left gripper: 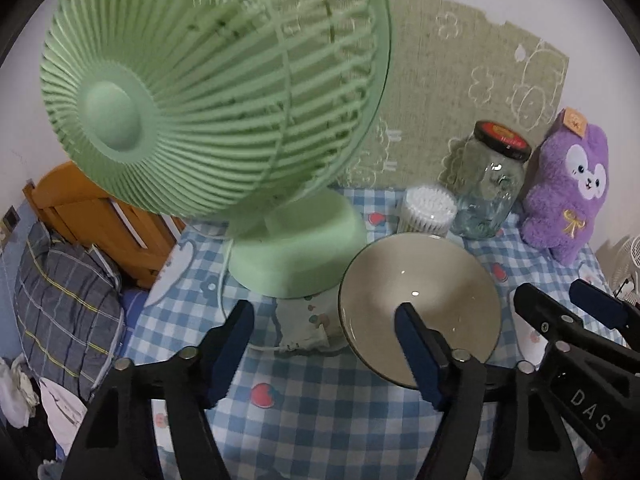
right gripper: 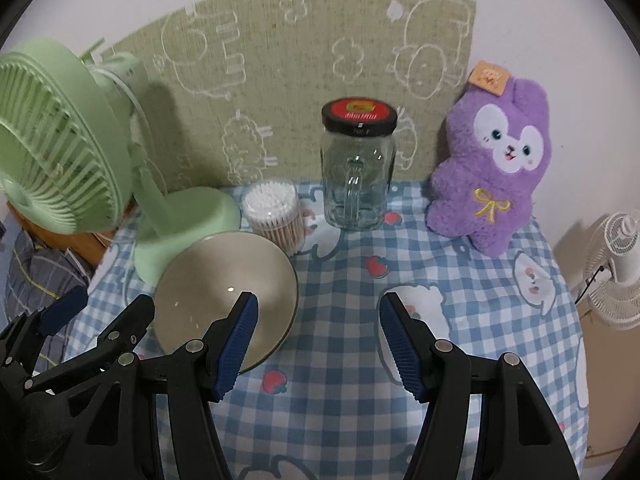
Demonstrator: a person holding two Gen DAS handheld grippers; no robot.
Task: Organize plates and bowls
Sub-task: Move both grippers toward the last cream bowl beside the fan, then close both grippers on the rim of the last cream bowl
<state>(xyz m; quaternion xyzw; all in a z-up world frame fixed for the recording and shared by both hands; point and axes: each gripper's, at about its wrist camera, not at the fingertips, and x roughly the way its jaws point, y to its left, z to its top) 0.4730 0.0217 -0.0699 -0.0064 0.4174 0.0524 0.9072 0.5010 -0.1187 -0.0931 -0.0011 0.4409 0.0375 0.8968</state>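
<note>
Left wrist view: left claw (left gripper: 324, 338) released, jaws spread wide, nothing between them. One finger (left gripper: 420, 354) sits in front of the bowl's near rim; whether it touches cannot be told. Right claw (left gripper: 576, 312) enters at the right edge of this view, beside the bowl.

Count on the worktop (left gripper: 320, 420), covered by a blue-and-white checked cloth with strawberry and rabbit prints:
- One bowl (left gripper: 420, 292), pale cream inside, dark rim, empty, upright. It stands toward the left side of the worktop, just in front of the fan base and the cotton-swab tub.
- One green desk fan (left gripper: 192, 88), round base near the back left corner, white cord trailing over the cloth.
- One clear tub of cotton swabs (left gripper: 430, 210), between fan base and jar.
- One glass jar (left gripper: 488, 196) with handle, black-and-red lid, near the back edge.
- One purple plush rabbit (left gripper: 568, 184), at the back right corner against the wall.

Right wrist view: right claw (right gripper: 318, 340) also released, jaws well apart over bare cloth, to the right of the bowl (right gripper: 224, 280). Left claw (right gripper: 96, 316) shows at the left edge. One white fan (right gripper: 616, 268) stands off the worktop at far right.

No plates in either view.
</note>
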